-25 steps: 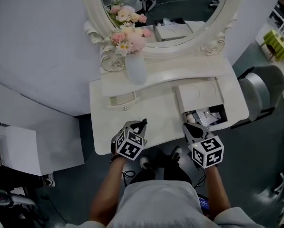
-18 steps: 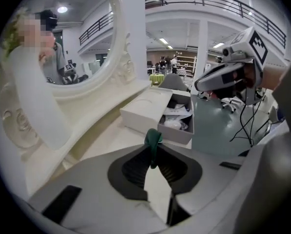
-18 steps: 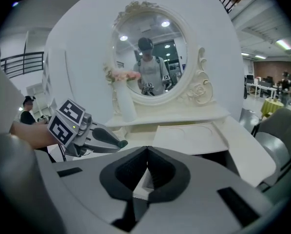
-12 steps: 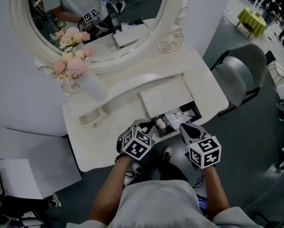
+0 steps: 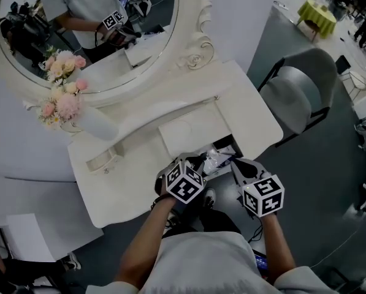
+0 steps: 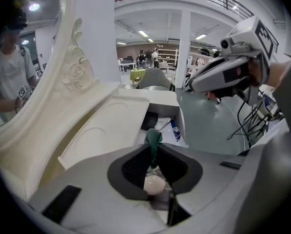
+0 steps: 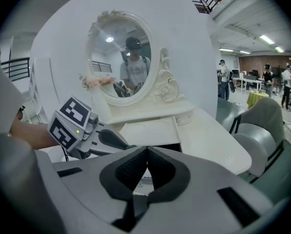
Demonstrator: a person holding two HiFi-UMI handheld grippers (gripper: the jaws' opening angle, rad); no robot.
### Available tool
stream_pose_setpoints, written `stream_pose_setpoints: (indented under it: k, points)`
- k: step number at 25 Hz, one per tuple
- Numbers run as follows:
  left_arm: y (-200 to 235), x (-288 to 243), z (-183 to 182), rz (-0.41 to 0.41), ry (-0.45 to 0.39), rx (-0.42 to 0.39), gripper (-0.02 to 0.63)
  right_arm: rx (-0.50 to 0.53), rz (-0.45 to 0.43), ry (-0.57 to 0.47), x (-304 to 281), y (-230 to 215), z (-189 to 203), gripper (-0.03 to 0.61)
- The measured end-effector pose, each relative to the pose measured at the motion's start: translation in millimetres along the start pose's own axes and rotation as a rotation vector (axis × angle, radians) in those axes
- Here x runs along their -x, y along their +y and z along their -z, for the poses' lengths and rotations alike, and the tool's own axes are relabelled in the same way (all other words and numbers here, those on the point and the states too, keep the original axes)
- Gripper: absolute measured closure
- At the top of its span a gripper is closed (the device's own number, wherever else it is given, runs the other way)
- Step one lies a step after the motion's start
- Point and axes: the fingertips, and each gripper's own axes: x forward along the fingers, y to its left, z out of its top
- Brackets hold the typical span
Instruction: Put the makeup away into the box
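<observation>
In the left gripper view the left gripper [image 6: 154, 151] has its jaws drawn narrow around a small makeup piece [image 6: 154, 182] with a pale pink round body and a dark green tip. The round body sits low between the dark pads, and the green tip stands out past the jaw tips at the frame's centre. Just above it in that view lies the white box [image 6: 111, 130] with a flat top and a dark open compartment, where a few packets and papers lie (too small to tell apart). The makeup piece is in the gripper's hold near that opening, not down among those contents.

The right gripper [image 7: 146, 151] has its jaws closed tip to tip with nothing between them. In the head view it sits lower right of centre, beside the left gripper. Both are at the near edge of the white vanity table [image 5: 256, 112], just below the box's open compartment.

An oval white-framed mirror [image 5: 91, 35] fills the upper left of the head view, with a white vase of pink and cream flowers [image 5: 99, 124] below it at left. A grey chair [image 5: 293, 97] stands at the table's right.
</observation>
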Motion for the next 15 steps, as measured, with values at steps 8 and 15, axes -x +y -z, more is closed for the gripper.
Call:
stream_pose_setpoints:
  k: [8, 15]
  points:
    - [4.4, -42.9, -5.3, -0.083, 0.086, -0.018, 0.529, -0.01, -0.017, 0.005, 1.9, -26.1, 0.5, 0.584]
    - [-2.3, -64.3, -9.9, -0.091, 0.114, -0.035, 0.478, -0.036, -0.008, 0.011, 3.6, -45.2, 7.5, 0.583]
